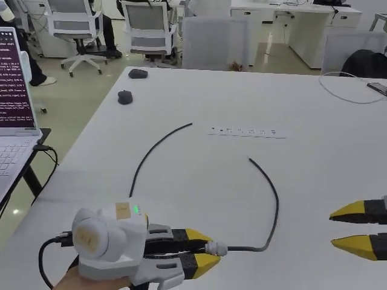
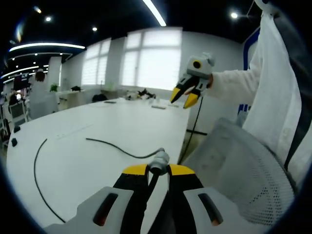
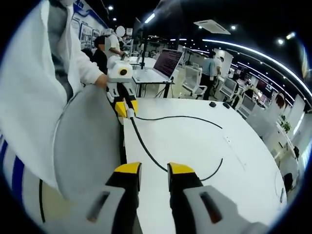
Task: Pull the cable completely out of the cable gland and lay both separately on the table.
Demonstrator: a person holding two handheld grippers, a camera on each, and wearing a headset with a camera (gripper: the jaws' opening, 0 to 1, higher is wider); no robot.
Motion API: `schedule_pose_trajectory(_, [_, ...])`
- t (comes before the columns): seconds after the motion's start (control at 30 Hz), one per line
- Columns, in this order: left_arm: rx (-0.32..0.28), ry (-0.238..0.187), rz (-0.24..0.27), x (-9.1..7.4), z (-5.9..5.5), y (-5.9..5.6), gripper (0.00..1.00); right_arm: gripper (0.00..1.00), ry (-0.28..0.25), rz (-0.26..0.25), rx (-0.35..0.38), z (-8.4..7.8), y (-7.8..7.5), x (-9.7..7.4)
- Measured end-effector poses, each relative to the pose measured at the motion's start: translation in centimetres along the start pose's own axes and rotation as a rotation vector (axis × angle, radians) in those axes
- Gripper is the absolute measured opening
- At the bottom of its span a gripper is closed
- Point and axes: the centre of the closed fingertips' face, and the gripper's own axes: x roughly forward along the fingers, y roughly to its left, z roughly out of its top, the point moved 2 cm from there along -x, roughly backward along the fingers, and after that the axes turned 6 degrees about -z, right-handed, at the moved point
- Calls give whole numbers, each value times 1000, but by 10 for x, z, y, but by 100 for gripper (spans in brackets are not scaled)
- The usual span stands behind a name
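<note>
The left hand-held gripper point(image 1: 209, 249), at the near edge of the tabletop point(image 1: 314, 175), pinches the cable gland point(image 1: 217, 248), with the black cable point(image 1: 276, 205) threaded through it and arcing across the surface. The right hand-held gripper point(image 1: 340, 228) hangs spread and empty nearby, and a second cable point(image 1: 151, 152) lies apart.

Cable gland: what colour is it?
The gland is light grey, best seen in the head view.

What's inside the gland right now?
The black cable enters the gland at its tip. How far it runs inside is hidden by the gland and the jaws of the left hand-held gripper.
</note>
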Motion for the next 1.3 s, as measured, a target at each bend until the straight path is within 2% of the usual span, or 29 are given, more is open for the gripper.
schedule_pose_trajectory(0.03, [-5,-6,2,-1,1,0,16,22,-4,-8,-31,2,-4,-6])
schedule_pose_trajectory(0.1, [-6,-15,2,-2,2,1,16,24,-36,-2,61,8,-10,-18])
schedule_pose_trajectory(0.17, [-11,-29,2,-2,6,3,16,25,-42,-20,65,11,-17,-19])
schedule_pose_trajectory(0.23, [-29,-48,3,-2,11,5,16,27,-63,-7,51,21,-12,-7])
schedule_pose_trajectory(0.3, [-22,-60,-3,-3,20,4,16,30,-92,3,47,32,-8,6])
schedule_pose_trajectory(0.37, [-1,-58,-16,-4,32,1,16,33,-177,43,66,52,1,23])
schedule_pose_trajectory(0.4, [7,-62,-21,-4,38,1,16,34,-200,56,69,58,5,30])
schedule_pose_trajectory(0.5, [30,-58,-45,-1,54,0,16,35,-231,95,71,72,14,55])
schedule_pose_trajectory(0.63, [70,-40,-57,0,65,-1,16,35,-276,182,88,90,28,83])
schedule_pose_trajectory(0.67, [81,-38,-58,0,69,0,16,35,-295,212,111,95,31,89])
schedule_pose_trajectory(0.73, [128,-18,-58,-2,74,0,16,35,-299,241,151,97,30,98])
schedule_pose_trajectory(0.77, [148,-8,-60,-2,75,0,16,35,-315,250,180,100,28,100])
schedule_pose_trajectory(0.8, [172,2,-64,-3,77,-1,16,34,-337,283,223,104,28,101])
schedule_pose_trajectory(0.83, [179,5,-64,-3,77,-1,16,33,-343,292,236,106,28,101])
schedule_pose_trajectory(0.9, [222,14,-62,-5,81,-1,16,32,-388,350,314,115,27,100])
schedule_pose_trajectory(0.97, [259,22,-62,-6,83,-1,16,31,-390,402,368,119,29,101])
schedule_pose_trajectory(1.07, [316,34,-55,-9,85,1,16,28,-388,448,420,121,29,103])
schedule_pose_trajectory(1.3, [351,14,-50,-13,90,4,16,13,-397,482,441,126,26,110])
